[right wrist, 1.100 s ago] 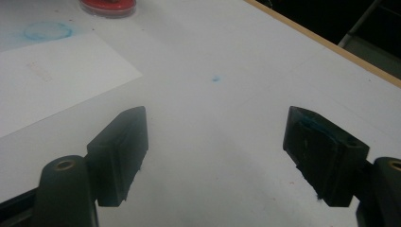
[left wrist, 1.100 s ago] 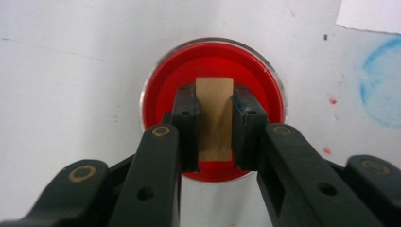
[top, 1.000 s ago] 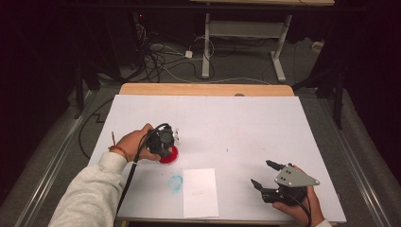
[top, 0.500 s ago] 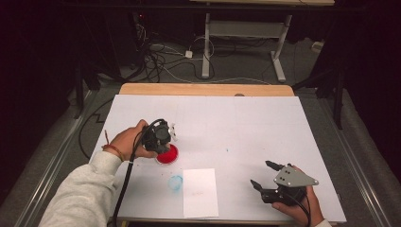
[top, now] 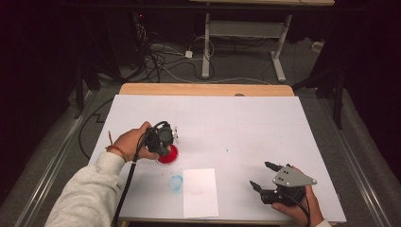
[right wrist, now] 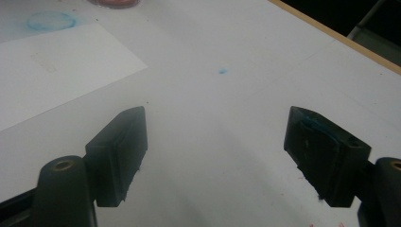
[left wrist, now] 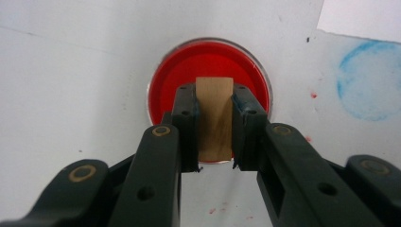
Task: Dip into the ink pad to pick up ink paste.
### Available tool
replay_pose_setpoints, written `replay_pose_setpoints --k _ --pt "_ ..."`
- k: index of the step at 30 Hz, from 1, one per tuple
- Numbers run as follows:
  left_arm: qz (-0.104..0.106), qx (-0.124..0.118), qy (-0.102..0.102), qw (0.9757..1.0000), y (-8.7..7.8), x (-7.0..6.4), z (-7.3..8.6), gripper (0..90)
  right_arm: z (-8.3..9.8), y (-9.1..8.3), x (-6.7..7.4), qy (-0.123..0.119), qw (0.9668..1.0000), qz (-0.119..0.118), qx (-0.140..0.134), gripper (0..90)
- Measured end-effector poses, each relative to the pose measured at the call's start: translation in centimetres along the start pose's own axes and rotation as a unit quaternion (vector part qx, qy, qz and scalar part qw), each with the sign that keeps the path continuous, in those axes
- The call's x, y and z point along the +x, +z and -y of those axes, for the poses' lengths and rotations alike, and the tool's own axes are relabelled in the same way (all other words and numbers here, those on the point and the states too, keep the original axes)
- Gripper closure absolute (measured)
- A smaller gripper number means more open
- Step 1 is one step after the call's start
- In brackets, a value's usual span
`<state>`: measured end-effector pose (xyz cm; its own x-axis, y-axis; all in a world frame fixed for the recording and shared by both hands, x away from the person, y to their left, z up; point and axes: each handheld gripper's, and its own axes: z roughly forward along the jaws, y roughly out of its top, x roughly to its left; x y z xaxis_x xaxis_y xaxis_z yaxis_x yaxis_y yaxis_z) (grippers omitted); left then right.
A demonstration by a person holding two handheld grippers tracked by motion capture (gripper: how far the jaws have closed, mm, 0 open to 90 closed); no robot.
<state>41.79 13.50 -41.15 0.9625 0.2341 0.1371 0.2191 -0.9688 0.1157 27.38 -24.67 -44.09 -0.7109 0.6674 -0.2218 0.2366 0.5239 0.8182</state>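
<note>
Nearest me, the right gripper [top: 267, 177] sits at about 5 o'clock by the table's front edge, jaws spread wide, same spot as a second ago. The white paper [top: 200, 192] lies at 6 o'clock. Further out at 9 o'clock, the left gripper [top: 169, 140] pinches a wooden block [left wrist: 215, 118] over the red dish [left wrist: 208, 61], having drifted slightly right. Loads of bare table [top: 246, 123] beyond, to the far edge.

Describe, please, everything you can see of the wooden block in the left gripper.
The block is a small, flat piece of pale brown wood with a visible grain and a squared top edge. The left gripper clamps it between both black pads, one on each side. It is held over the round red dish, which lies on the white table. Whether its far end touches the red surface cannot be told.
</note>
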Motion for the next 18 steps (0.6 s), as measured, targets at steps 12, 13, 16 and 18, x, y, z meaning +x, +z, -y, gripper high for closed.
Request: replay_pose_setpoints --k 12,13,16,18 --pt "0.028 0.001 -0.012 0.9995 1.5 0.0 0.2 73.4 0.1 0.2 0.1 -0.002 1.0000 0.001 0.006 22.6" --pt "0.029 0.001 -0.016 0.9995 1.5 0.1 0.2 73.4 0.1 0.2 0.1 -0.002 1.0000 0.001 0.006 22.6" --pt "0.038 -0.003 -0.027 0.9989 1.7 0.3 0.3 73.4 0.1 0.2 0.0 -0.001 1.0000 0.007 0.007 22.8" --pt "0.042 -0.007 -0.032 0.9986 1.7 0.4 0.5 73.5 0.1 0.2 0.0 0.000 1.0000 0.007 0.007 22.9"
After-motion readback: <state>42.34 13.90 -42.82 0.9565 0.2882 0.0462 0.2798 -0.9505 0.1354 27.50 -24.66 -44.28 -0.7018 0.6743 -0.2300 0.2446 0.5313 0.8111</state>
